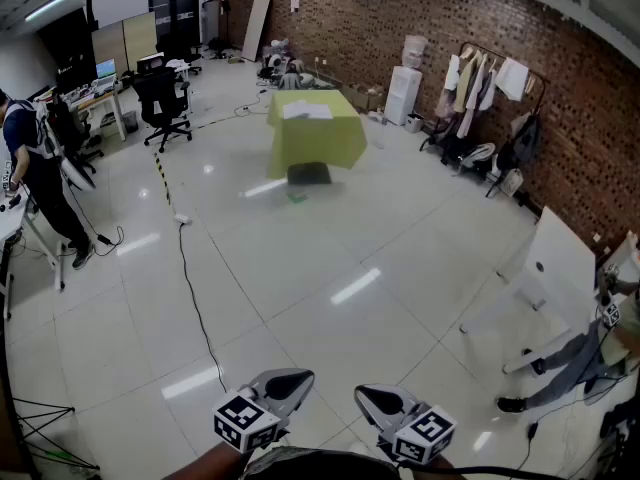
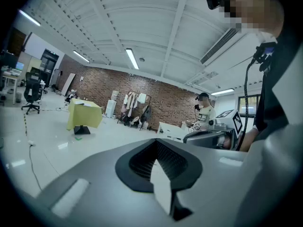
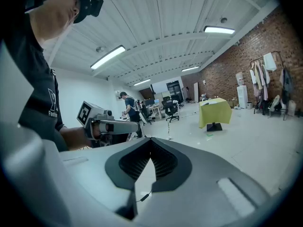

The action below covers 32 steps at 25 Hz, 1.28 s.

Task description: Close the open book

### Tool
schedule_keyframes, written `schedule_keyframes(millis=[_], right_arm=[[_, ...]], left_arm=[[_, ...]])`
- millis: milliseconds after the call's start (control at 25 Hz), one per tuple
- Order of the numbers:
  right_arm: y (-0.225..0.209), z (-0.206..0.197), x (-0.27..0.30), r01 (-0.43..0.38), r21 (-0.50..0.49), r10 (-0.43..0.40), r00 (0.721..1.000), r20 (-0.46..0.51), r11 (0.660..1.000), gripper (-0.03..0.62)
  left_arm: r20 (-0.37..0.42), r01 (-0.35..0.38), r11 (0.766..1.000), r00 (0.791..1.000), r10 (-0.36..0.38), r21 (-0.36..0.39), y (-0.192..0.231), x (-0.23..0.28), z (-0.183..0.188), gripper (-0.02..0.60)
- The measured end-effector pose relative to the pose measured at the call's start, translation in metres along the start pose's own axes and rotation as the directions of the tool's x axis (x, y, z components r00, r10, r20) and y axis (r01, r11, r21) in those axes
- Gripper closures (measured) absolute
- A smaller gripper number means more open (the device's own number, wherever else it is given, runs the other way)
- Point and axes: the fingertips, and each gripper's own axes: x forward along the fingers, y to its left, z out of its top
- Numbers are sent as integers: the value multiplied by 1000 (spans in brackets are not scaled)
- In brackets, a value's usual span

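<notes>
- Now my left claw [image 1: 293, 378] and right claw [image 1: 366, 397] are both pressed together, pinching nothing, side by side
- Far across the floor, the open book [image 1: 306, 111] lies on the yellow-draped table [image 1: 318, 146]

No text could be read fully; only cut-off white letters were seen on the black short-sleeved T-shirt [image 3: 40, 93].

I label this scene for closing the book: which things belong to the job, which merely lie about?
Job: open book, far off on the yellow-covered table; left gripper and right gripper, both shut, empty.
Lying about: office chair, clothes rack, floor cable, water dispenser.
</notes>
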Motion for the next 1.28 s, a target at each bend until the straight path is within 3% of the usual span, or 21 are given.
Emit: schedule_keyframes(millis=[680,960,1280], right_arm=[[67,32,101,-37,-81,35,999,-19,996,586],[70,39,113,-29,-61,29,1000,-12,998,586],[12,40,96,18,13,-19,999,47,1000,586]], left_arm=[[60,-97,995,993,99,-34,97,-99,9,574],[30,-73,996,997,75,-46,107,-95,11,574],[-20,-47,999,999,47,9,101,-43,23,574]])
